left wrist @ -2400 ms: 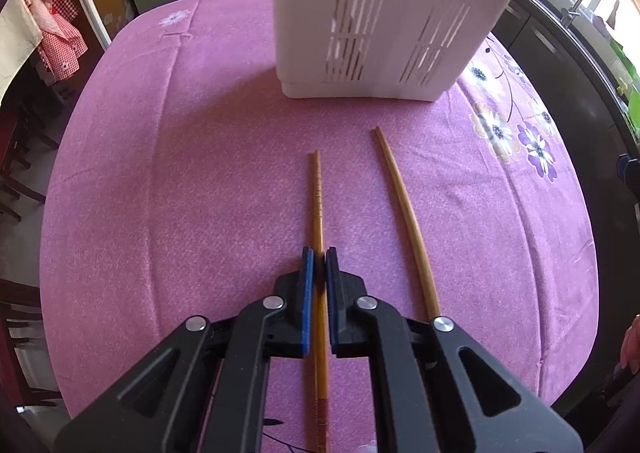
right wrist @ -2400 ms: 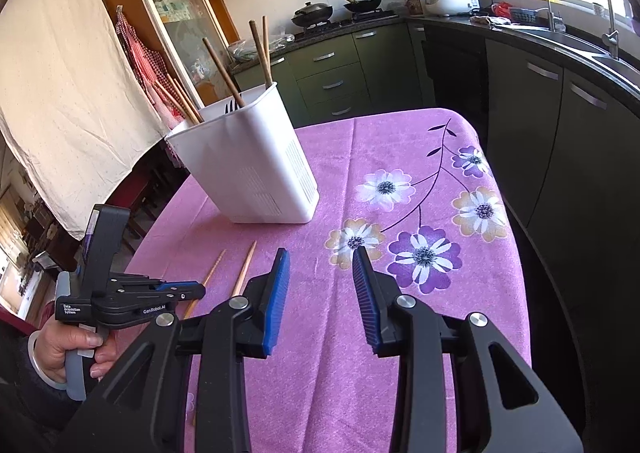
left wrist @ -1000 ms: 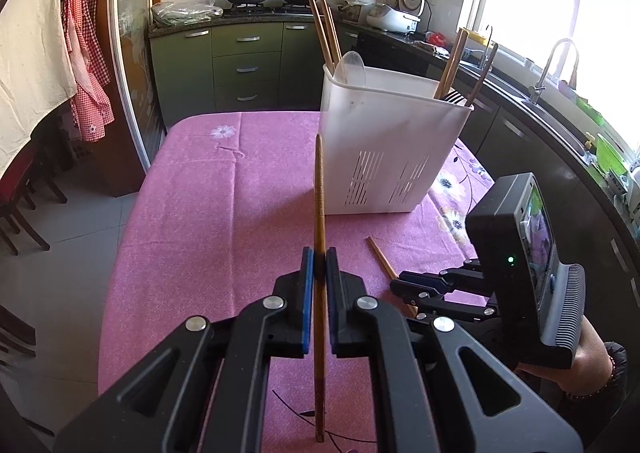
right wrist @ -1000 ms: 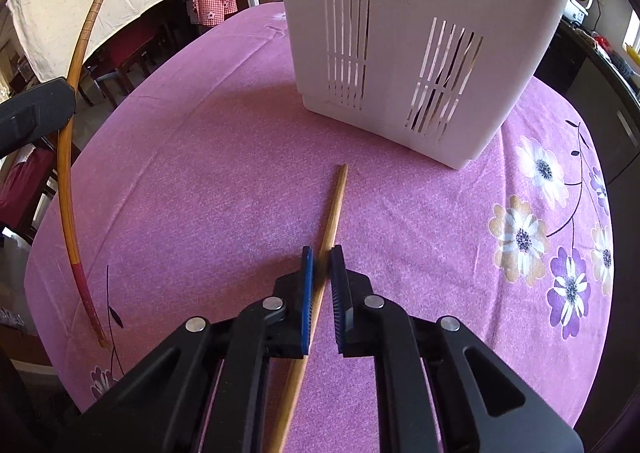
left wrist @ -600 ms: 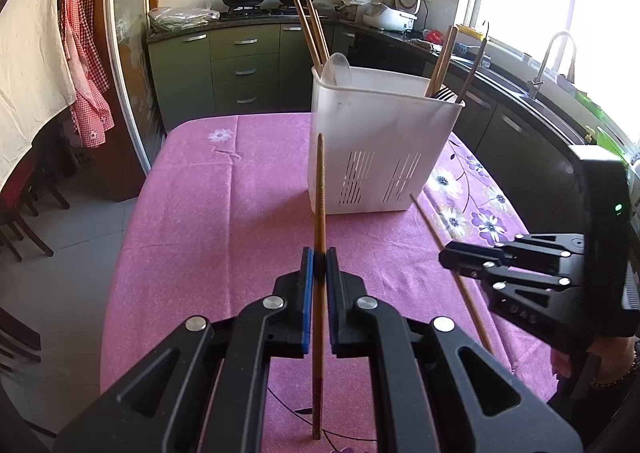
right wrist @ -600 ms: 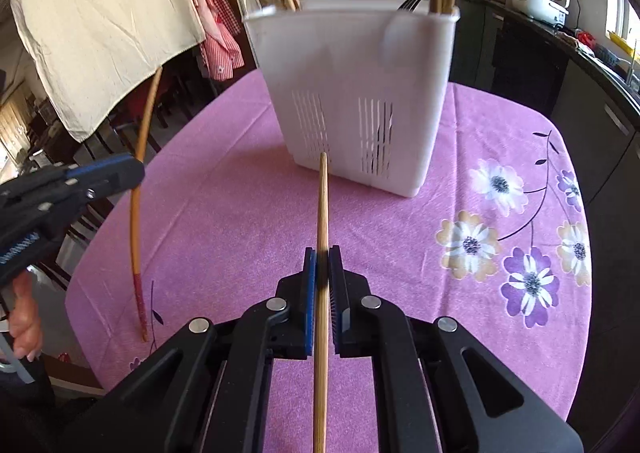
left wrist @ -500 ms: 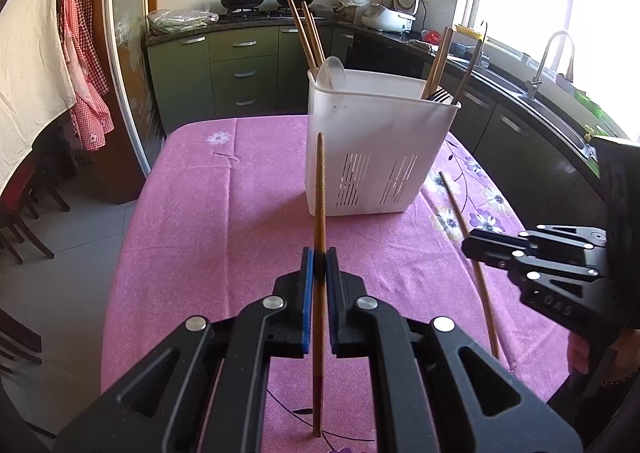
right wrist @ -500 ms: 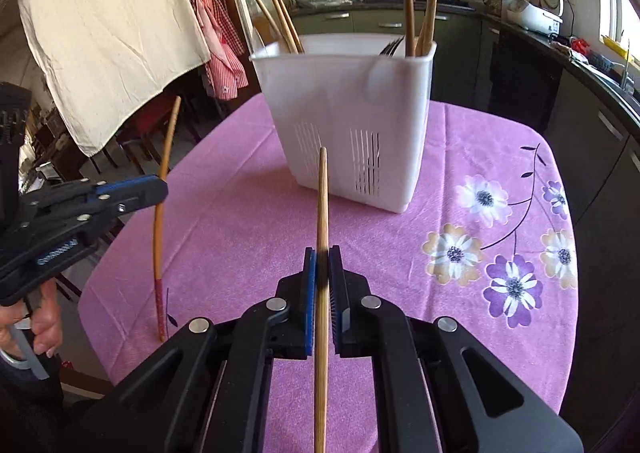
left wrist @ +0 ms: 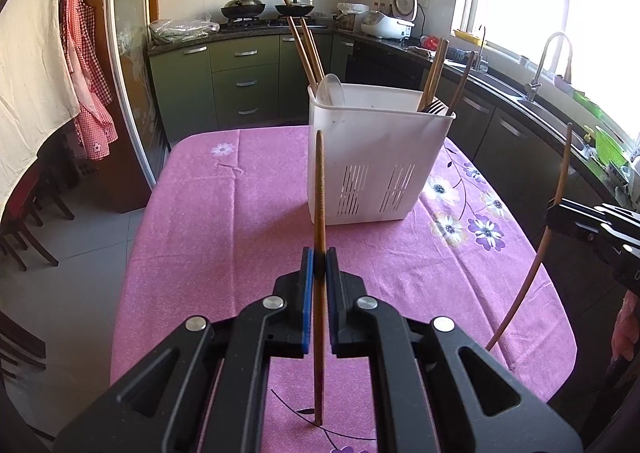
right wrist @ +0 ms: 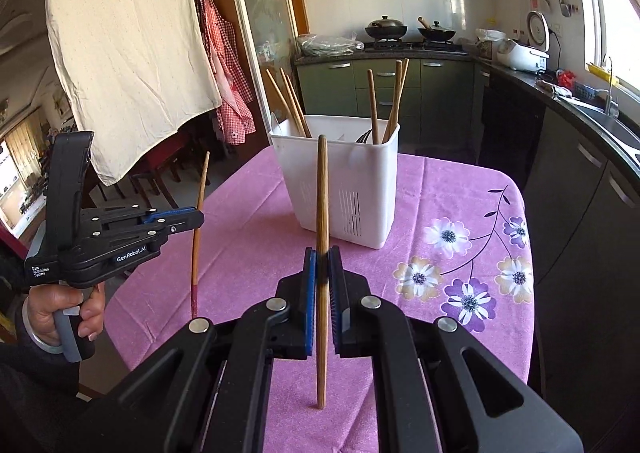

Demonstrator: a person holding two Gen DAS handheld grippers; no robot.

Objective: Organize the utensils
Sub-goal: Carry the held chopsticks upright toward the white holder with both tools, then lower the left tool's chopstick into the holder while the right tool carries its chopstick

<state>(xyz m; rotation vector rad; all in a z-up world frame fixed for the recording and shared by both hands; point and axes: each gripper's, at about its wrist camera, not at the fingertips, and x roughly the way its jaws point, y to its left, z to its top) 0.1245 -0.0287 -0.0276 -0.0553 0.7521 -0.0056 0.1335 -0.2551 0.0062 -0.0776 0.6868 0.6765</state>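
Observation:
My left gripper is shut on a wooden chopstick and holds it upright above the pink tablecloth. My right gripper is shut on a second chopstick, also upright. Each gripper shows in the other's view: the right one at the right edge with its chopstick, the left one at the left with its red-tipped chopstick. The white slotted utensil holder stands ahead on the table with several chopsticks and a fork in it.
Green kitchen cabinets and a stove with pans stand behind the table. A counter with a sink runs along the right. A white cloth and a checked apron hang at the left, with chairs below.
Both grippers have lifted higher and pulled back from the holder with their chopsticks. The chopsticks have tilted from slanted to upright. The right gripper shut on its chopstick a second ago.

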